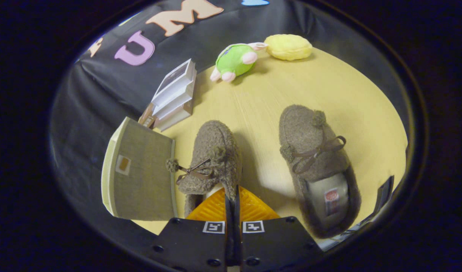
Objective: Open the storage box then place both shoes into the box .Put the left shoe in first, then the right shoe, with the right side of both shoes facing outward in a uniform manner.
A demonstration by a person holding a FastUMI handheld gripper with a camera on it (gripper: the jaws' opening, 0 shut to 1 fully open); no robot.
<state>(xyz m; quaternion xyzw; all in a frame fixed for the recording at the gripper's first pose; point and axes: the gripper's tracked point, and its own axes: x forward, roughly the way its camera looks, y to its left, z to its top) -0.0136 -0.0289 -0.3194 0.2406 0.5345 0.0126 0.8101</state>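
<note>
Two fuzzy brown slippers with bows lie toes pointing away from me on the yellow table (268, 94). The left shoe (212, 155) is just ahead of my gripper (231, 194), whose fingers are pressed together on the right rim of its opening. One of its pom-poms overlaps the edge of the storage box (140, 173). That box stands to the left of the shoe, with a grey face, a cream side and a small label; I cannot tell whether it is open. The right shoe (316, 166) lies apart, to the right of my fingers, its insole showing.
A stack of white boxes (174, 96) stands beyond the storage box against the black cloth wall. A green plush toy (234, 60) and a yellow cushion-like object (288, 47) lie at the table's far side. A dark flat object (382, 196) sits right of the right shoe.
</note>
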